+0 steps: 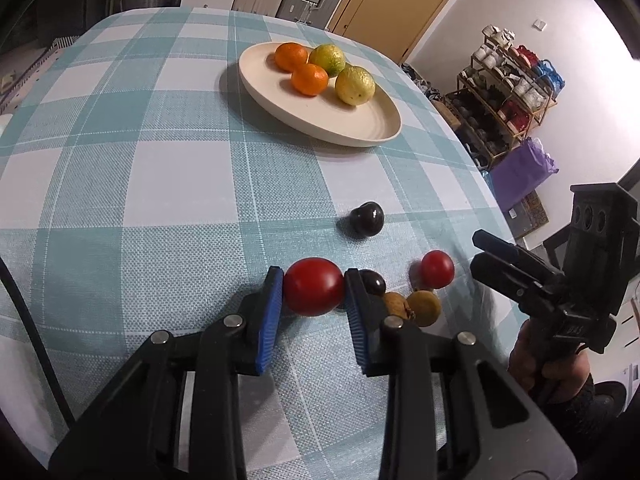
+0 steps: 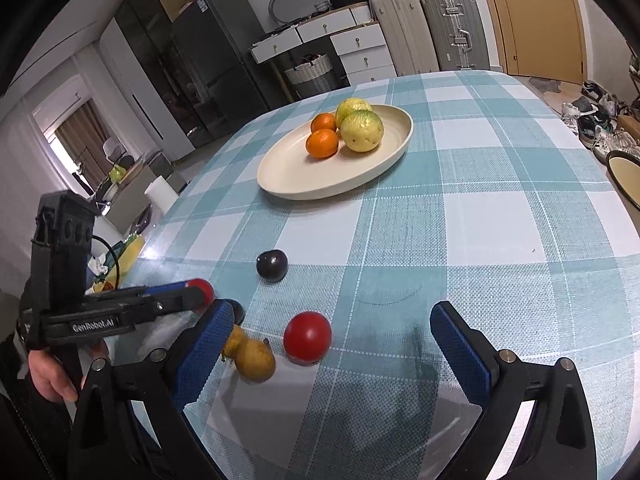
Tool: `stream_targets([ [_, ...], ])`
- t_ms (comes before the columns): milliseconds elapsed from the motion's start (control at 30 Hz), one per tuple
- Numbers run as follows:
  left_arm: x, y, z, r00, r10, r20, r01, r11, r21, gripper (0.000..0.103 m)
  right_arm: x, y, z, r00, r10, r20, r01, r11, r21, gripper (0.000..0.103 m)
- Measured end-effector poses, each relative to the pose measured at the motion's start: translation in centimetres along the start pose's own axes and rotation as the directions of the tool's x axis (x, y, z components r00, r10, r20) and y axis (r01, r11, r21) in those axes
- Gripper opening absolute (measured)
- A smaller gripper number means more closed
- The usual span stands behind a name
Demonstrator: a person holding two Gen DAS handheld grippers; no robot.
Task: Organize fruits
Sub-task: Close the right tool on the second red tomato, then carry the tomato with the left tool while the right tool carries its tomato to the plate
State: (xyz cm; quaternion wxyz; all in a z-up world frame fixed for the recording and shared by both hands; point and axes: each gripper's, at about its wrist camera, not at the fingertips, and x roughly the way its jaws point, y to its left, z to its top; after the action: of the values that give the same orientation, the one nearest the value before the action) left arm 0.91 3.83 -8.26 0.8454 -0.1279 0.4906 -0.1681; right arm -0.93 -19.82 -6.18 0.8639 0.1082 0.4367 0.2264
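My left gripper (image 1: 314,286) is shut on a red tomato (image 1: 313,286) just above the checked cloth; it also shows in the right wrist view (image 2: 202,290). A second red tomato (image 1: 437,269) (image 2: 307,338), two dark plums (image 1: 366,219) (image 1: 373,282) and brown fruits (image 1: 426,307) (image 2: 254,360) lie on the cloth. A cream plate (image 1: 360,128) (image 2: 288,176) holds two oranges (image 1: 308,79) and two yellow-green citrus (image 1: 355,85). My right gripper (image 2: 332,340) is open, the second tomato lying between its fingers.
The table's right edge (image 1: 492,200) drops off to a shoe rack (image 1: 508,96) and a purple bag (image 1: 520,168). Suitcases (image 2: 448,32), drawers and a basket (image 2: 308,72) stand beyond the far edge.
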Motion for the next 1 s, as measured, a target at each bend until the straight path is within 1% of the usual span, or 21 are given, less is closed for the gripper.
stream_targets([
  [67,-0.2,0.0,0.0,1.0,-0.004,0.002,0.004,1.0,-0.001,0.028,0.2,0.0,-0.2,1.0,0.001,-0.007,-0.001,1.0,-0.002,0.099],
  [100,-0.2,0.1,0.1,1.0,-0.008,0.002,0.008,1.0,-0.003,0.028,0.4,0.0,-0.2,1.0,0.002,-0.013,-0.002,1.0,-0.002,0.094],
  [133,-0.3,0.1,0.0,1.0,-0.008,0.003,0.008,1.0,-0.004,0.028,0.5,0.0,-0.3,1.0,0.005,-0.019,-0.005,1.0,-0.002,0.084],
  [200,-0.3,0.2,0.1,1.0,-0.009,0.005,0.009,1.0,-0.004,0.028,1.0,0.0,-0.4,0.999,0.026,-0.043,-0.026,1.0,0.0,0.071],
  [267,-0.4,0.3,0.0,1.0,-0.006,0.01,0.006,1.0,-0.008,0.028,1.4,0.2,-0.5,0.998,0.016,-0.058,-0.017,1.0,-0.01,0.069],
  [300,-0.5,0.3,0.0,1.0,-0.007,0.011,0.007,1.0,-0.009,0.028,1.5,0.3,-0.6,0.998,0.016,-0.06,-0.017,1.0,-0.015,0.06],
  [333,-0.5,0.4,0.0,1.0,-0.008,0.012,0.008,1.0,-0.011,0.028,1.5,0.5,-0.7,0.998,0.025,-0.065,-0.027,0.999,-0.023,0.055],
  [400,-0.6,0.5,0.0,1.0,-0.01,0.014,0.01,1.0,-0.015,0.028,1.7,0.9,-0.8,0.997,0.02,-0.07,-0.023,0.999,-0.043,0.053],
  [467,-0.8,0.7,0.0,1.0,-0.01,0.02,0.011,1.0,-0.018,0.028,1.8,1.3,-0.9,0.997,0.029,-0.077,-0.034,0.997,-0.065,0.041],
  [500,-0.8,0.7,0.0,1.0,-0.012,0.021,0.012,1.0,-0.02,0.028,2.0,1.5,-1.0,0.996,0.029,-0.085,-0.036,0.996,-0.079,0.027],
  [533,-0.9,0.8,0.0,1.0,-0.011,0.023,0.012,1.0,-0.024,0.028,2.2,1.7,-1.1,0.995,0.018,-0.097,-0.027,0.995,-0.096,0.027],
  [633,-1.0,1.0,0.1,0.999,-0.008,0.031,0.009,0.999,-0.031,0.028,2.3,2.2,-1.1,0.996,-0.006,-0.091,-0.005,0.992,-0.123,0.027],
  [767,-1.3,1.3,0.2,0.999,-0.009,0.039,0.01,0.999,-0.04,0.028,2.2,1.4,-1.0,0.997,0.011,-0.083,-0.017,0.997,-0.073,0.027],
  [867,-1.5,1.3,0.5,0.999,-0.012,0.046,0.014,0.999,-0.042,0.028,1.7,0.5,-0.7,0.997,0.045,-0.063,-0.046,0.999,-0.02,0.027],
  [1000,-1.9,1.6,1.3,0.998,-0.014,0.065,0.017,0.999,-0.046,0.028,1.1,0.0,0.0,0.997,0.071,-0.031,-0.071,0.997,0.009,0.027],
])
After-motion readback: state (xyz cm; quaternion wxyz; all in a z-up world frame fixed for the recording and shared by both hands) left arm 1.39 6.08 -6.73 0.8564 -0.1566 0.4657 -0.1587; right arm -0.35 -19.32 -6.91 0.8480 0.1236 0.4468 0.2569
